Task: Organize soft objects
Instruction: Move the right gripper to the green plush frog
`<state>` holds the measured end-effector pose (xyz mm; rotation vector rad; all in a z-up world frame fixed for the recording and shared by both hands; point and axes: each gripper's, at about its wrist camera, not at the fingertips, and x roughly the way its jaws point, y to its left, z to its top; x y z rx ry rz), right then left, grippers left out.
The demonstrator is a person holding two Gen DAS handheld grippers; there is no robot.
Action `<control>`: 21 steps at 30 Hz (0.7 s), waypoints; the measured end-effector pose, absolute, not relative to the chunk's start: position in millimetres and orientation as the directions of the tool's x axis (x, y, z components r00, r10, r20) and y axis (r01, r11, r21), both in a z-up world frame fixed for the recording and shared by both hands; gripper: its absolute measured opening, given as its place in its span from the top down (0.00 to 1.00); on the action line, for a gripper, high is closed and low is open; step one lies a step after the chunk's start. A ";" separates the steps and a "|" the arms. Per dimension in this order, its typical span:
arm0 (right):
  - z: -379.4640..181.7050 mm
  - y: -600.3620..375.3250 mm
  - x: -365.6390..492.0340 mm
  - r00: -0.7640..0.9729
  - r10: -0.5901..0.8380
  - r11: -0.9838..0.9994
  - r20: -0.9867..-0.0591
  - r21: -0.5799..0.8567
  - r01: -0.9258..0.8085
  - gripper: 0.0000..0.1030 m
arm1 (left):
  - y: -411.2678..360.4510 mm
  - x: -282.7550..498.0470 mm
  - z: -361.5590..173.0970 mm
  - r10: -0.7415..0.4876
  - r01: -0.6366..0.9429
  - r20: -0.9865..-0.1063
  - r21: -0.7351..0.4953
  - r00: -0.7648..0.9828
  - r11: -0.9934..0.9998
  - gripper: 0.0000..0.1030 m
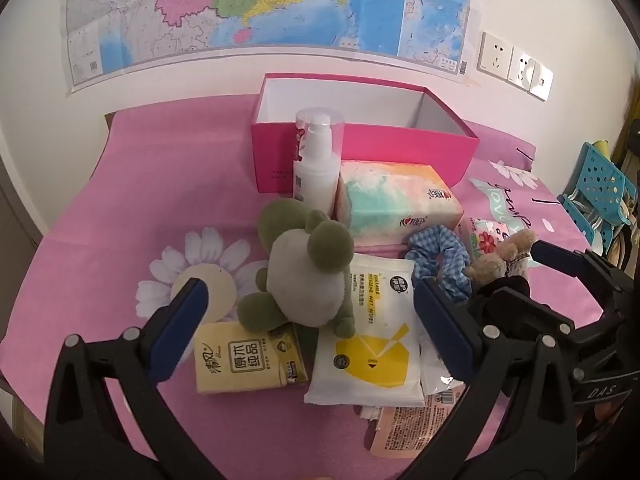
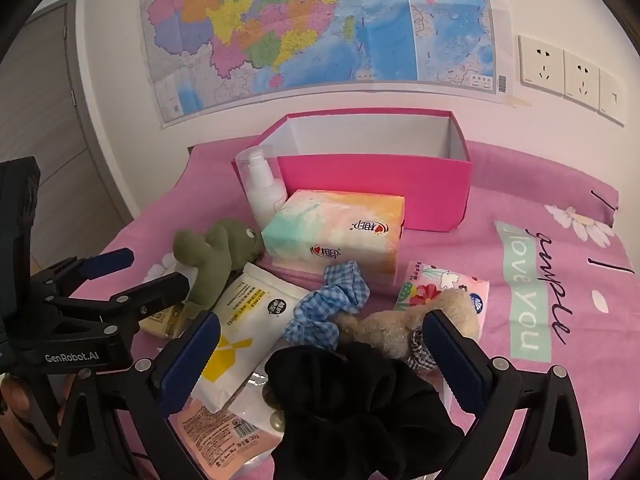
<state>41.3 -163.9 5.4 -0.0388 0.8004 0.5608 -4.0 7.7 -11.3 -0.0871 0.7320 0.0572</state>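
A: Both grippers hang over the near edge of the pile, angled down. Left gripper (image 1: pixel 312 320) has its jaws spread wide, nothing between the pads.

B: And what sits in that gap?

A: The frog (image 1: pixel 304 264), just beyond the fingertips, lying on a yellow tissue pack (image 1: pixel 244 360) and the wipes (image 1: pixel 372 340). Its body runs near to far, so the jaws straddle it across the narrow way.

B: The right one?

A: Right gripper (image 2: pixel 320 360) is wide open too, empty. The black scrunchie (image 2: pixel 352 408) lies right between its fingers, under them, not pinched. Just past it are the bear (image 2: pixel 400 324) and the blue scrunchie (image 2: pixel 328 300).

B: Where does it all go?

A: My guess is the pink box (image 2: pixel 376 184) at the far side, against the wall. What shows of its inside looks empty. A tissue box (image 2: pixel 340 232) and a bottle (image 2: pixel 260 188) stand between pile and box.

B: So which hand takes what?

A: The frog lies left, nearer the left gripper; the black scrunchie lies near right, nearer the right. Each needs a short drop forward and down, then a lift over the tissue box.

B: Any risk?

A: The frog's legs may drag the yellow pack along.
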 end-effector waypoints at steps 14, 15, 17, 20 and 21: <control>3.4 -159.8 47.1 0.540 0.489 0.837 -0.685 0.195 -0.511 0.00 | 22.9 -0.1 -18.8 0.026 -0.096 -0.687 -0.064 0.726 0.993 0.01; 2.6 -158.9 47.4 0.537 0.490 0.835 -0.686 0.193 -0.515 0.00 | 24.7 0.8 -20.1 0.024 -0.095 -0.692 -0.065 0.722 0.993 0.01; 1.6 -157.3 48.5 0.524 0.503 0.825 -0.687 0.203 -0.527 0.00 | 29.8 1.1 -23.0 0.025 -0.099 -0.696 -0.067 0.718 0.993 0.01; 0.1 -152.3 50.6 0.508 0.521 0.810 -0.686 0.208 -0.549 0.01 | 37.8 1.3 -27.0 0.020 -0.099 -0.701 -0.073 0.713 0.992 0.01; -0.1 -149.3 50.4 0.517 0.524 0.804 -0.678 0.193 -0.562 0.01 | 40.6 2.0 -27.9 0.014 -0.095 -0.702 -0.077 0.712 0.992 0.01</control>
